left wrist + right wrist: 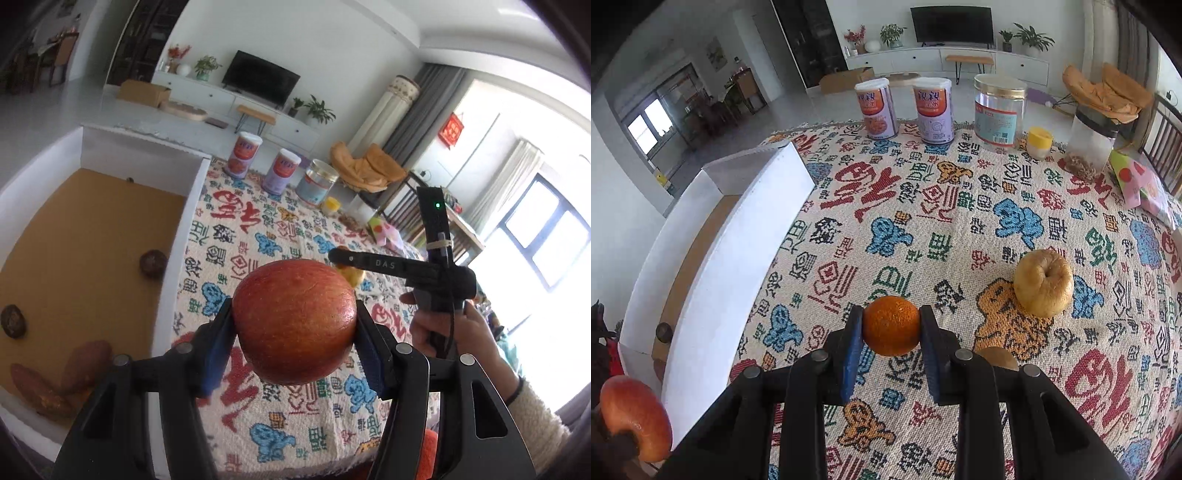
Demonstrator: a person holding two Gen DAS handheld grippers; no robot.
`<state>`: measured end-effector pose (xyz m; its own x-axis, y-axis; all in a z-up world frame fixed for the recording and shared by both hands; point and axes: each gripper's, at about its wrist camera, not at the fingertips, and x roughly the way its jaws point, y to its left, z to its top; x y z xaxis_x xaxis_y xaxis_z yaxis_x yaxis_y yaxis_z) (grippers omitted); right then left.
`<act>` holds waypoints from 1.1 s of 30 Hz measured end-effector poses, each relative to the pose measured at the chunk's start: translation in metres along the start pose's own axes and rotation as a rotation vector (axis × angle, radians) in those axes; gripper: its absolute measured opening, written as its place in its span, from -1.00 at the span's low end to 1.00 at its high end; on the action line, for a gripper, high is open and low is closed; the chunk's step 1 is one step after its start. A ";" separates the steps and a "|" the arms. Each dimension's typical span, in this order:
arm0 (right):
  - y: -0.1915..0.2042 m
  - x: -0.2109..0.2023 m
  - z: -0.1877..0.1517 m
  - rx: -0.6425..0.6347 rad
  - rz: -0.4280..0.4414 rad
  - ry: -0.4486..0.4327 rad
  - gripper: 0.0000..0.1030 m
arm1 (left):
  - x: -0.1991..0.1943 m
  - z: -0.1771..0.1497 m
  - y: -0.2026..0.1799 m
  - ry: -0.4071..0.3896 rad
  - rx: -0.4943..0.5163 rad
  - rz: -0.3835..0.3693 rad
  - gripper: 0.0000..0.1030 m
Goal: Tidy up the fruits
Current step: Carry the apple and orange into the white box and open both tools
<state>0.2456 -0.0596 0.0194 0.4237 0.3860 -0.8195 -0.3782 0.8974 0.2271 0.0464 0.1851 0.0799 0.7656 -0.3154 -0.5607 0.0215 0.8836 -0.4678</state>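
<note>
The left gripper (294, 321) is clamping a red apple (294, 320) between its two blue pads, the jaws standing partly apart at the fruit's width and the apple hanging clear above the patterned tablecloth (295, 229); in the right wrist view the same apple is showing at the near left corner, just beside the near end of the box's white wall. To the left of the cloth a white-walled box (192, 206) with a brown floor is sitting; inside it two dark round fruits (152, 263) are lying apart from each other, and two reddish-brown sweet potatoes (85, 363) are lying side by side at the near end.

The right gripper (891, 326) is pinching a small orange (891, 325) between its blue pads, the jaws drawn close together on it; whether the orange is touching the cloth I cannot tell. To the right of it and a little farther off, a wrinkled yellow apple (1043, 282) is resting on the cloth, apart from the gripper; just beyond the right finger a brown round thing (999, 356) is peeking out, mostly hidden.

Along the far edge of the table two purple-and-orange canisters (877, 109) are standing upright, with a clear plastic jar (999, 110) to their right and a small yellow-lidded pot (1039, 142) beside that.
</note>
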 end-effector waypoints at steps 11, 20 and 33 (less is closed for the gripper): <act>0.220 0.022 -0.023 -0.303 0.306 0.068 -0.42 | 0.036 0.010 0.162 0.186 -0.238 0.402 0.21; 0.272 0.085 -0.051 -0.463 0.149 0.150 -0.41 | 0.055 0.000 0.192 0.276 -0.365 0.451 0.24; 0.192 -0.006 -0.065 -0.357 0.074 -0.227 0.92 | 0.021 0.008 0.116 -0.018 -0.193 0.480 0.79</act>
<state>0.1167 0.0967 0.0333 0.5404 0.5196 -0.6619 -0.6584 0.7509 0.0520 0.0702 0.2832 0.0191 0.6709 0.1174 -0.7322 -0.4530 0.8466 -0.2794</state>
